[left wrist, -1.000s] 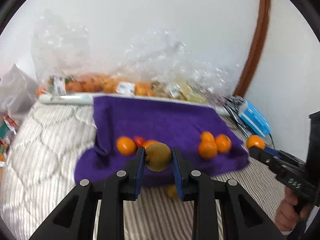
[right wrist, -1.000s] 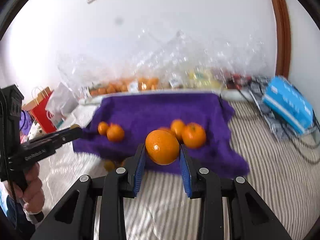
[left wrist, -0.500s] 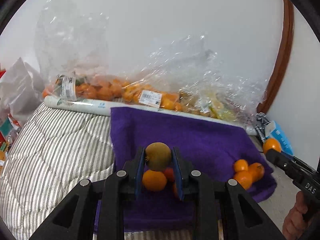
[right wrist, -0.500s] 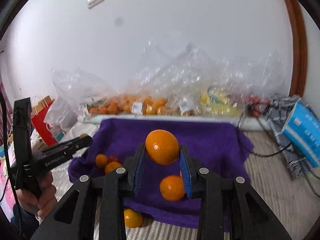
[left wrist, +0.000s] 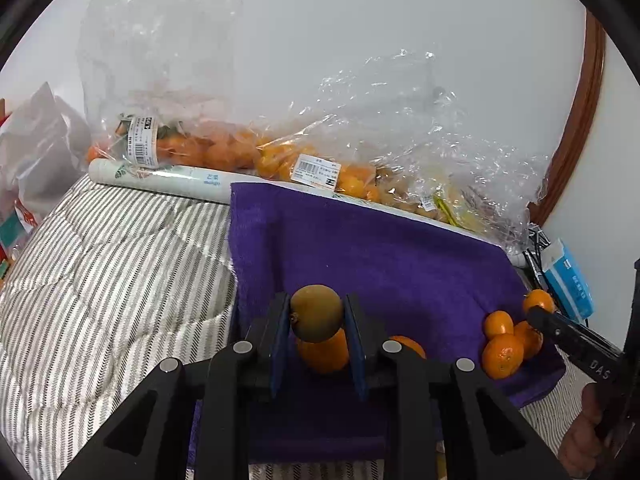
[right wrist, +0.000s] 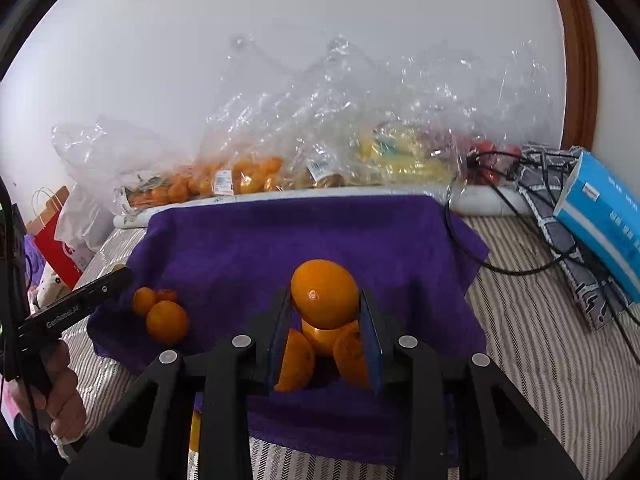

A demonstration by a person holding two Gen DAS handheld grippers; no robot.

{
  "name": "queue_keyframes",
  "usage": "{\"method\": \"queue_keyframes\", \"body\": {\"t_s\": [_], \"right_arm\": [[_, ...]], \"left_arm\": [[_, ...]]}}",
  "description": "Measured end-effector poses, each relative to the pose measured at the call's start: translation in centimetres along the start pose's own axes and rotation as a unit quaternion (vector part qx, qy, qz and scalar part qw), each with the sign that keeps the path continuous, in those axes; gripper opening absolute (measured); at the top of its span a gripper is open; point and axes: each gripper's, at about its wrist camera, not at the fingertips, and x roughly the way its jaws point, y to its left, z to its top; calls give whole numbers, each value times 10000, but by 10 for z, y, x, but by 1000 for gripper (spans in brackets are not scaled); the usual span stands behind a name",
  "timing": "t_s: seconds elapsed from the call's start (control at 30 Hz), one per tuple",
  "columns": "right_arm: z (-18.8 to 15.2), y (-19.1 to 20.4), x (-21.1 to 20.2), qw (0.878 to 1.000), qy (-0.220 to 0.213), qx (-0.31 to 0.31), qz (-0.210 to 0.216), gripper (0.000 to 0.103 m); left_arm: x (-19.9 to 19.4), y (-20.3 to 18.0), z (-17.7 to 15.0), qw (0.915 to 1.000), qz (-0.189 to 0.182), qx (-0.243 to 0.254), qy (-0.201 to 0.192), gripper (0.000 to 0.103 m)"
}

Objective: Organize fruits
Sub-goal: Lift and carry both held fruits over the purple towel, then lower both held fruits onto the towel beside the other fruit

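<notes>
My left gripper [left wrist: 317,314] is shut on a brown-green kiwi [left wrist: 316,312], held over the left part of a purple towel [left wrist: 380,256]. Right under it lies an orange [left wrist: 323,352]. My right gripper [right wrist: 325,308] is shut on a large orange [right wrist: 325,294] above the towel [right wrist: 280,240], over a group of oranges [right wrist: 298,360]. That group also shows at the right in the left wrist view, as oranges [left wrist: 502,354]. A second cluster of oranges [right wrist: 166,322] lies at the towel's left edge, beside the other gripper's tip [right wrist: 116,276].
Clear plastic bags of oranges [left wrist: 240,152] and yellow fruit [right wrist: 400,160] line the wall behind a white roll [left wrist: 160,180]. A blue box [right wrist: 600,216], patterned cloth and black cables [right wrist: 500,264] lie to the right. Striped quilt [left wrist: 100,260] surrounds the towel. A red paper bag [right wrist: 56,248] stands at left.
Both grippers have moved forward and down over the towel, each still holding its fruit. The oranges on the towel now lie directly beneath the jaws.
</notes>
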Motion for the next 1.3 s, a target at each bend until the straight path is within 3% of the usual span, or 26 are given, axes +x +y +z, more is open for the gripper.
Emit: {"method": "queue_keyframes", "body": {"t_s": [0.8,1.3], "right_arm": [[-5,1,6,9995,-96,-15,-315,34],[-5,6,5,9994,-86,-137,-315,34]], "left_arm": [[6,3,-3,9998,193,-59,79,26],[5,0,-4,9999,-94,-44,105,26]]}}
